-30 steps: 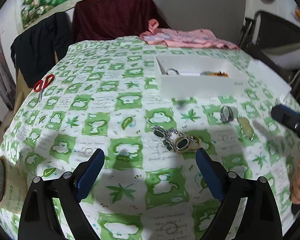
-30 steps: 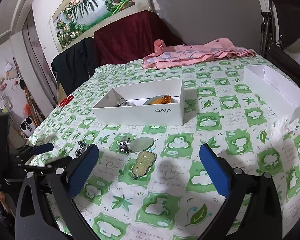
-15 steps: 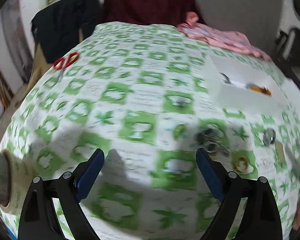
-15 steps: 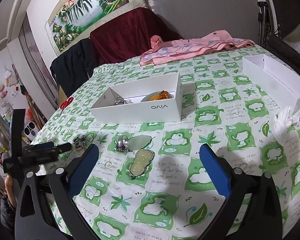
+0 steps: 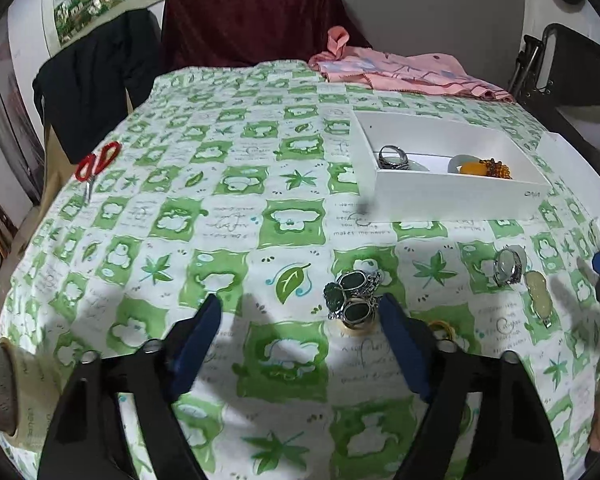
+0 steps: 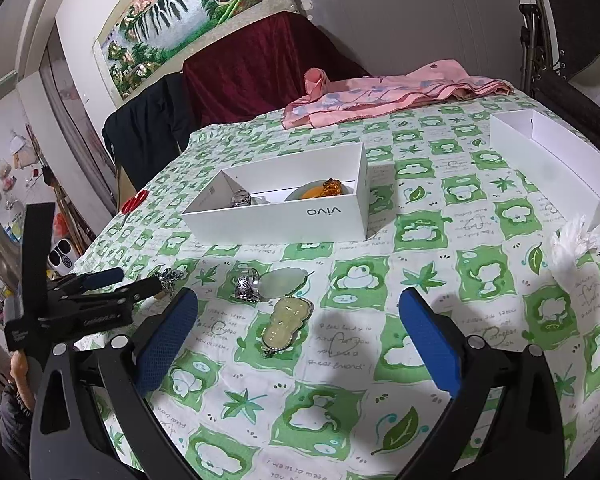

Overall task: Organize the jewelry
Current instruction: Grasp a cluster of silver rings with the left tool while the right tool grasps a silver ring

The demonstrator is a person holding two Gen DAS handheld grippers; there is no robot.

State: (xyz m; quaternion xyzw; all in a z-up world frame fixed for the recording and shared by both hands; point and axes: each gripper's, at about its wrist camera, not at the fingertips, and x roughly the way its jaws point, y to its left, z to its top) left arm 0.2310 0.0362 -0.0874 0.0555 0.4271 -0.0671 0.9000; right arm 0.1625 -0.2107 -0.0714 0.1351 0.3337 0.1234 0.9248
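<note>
A white box [image 5: 456, 190] [image 6: 284, 216] holds a silver ring [image 5: 392, 157] and an amber piece [image 5: 484, 168]. A dark green bracelet [image 5: 352, 294] lies on the cloth just ahead of my left gripper [image 5: 300, 324], which is open and empty with its right finger beside the bracelet. A silver ring with a pale stone [image 5: 508, 266] [image 6: 256, 284] and a pale jade pendant [image 5: 538, 298] [image 6: 286, 322] lie to the right. My right gripper [image 6: 298, 320] is open and empty, the pendant between its fingers. The left gripper also shows in the right wrist view [image 6: 132, 284].
Green patterned cloth covers the table [image 5: 220, 220]. Red scissors [image 5: 96, 166] lie at the left edge. A pink cloth [image 6: 380, 94] lies at the back. A second white box [image 6: 556, 164] and crumpled tissue [image 6: 576, 240] sit at the right.
My left gripper swung away to the left and came back, now closer to the green bracelet. My right gripper stayed almost still over the pendant.
</note>
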